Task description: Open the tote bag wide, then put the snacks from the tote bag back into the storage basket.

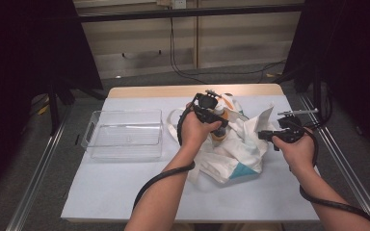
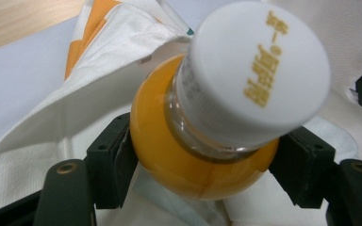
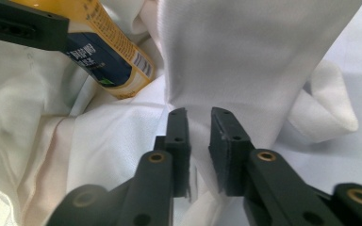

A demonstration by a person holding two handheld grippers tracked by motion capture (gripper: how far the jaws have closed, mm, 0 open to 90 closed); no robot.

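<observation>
Orange bottle (image 2: 202, 141): clamped by left gripper (image 2: 202, 165), frame centre.
Right gripper (image 3: 199, 127): pinching white bag (image 3: 245, 56) fabric, lower centre.

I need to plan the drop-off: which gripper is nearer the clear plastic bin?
Left. The left gripper, shut on the orange juice bottle, is just right of the clear plastic bin. The right gripper, pinching the white bag, is farther right.

A table (image 1: 125, 192) with a pale cover and a wooden far edge stands on grey floor (image 1: 139, 79). Beyond it runs a light panelled wall (image 1: 241, 33) with black cables (image 1: 173, 53) hanging down. Dark curtains (image 1: 24, 57) flank both sides.
</observation>
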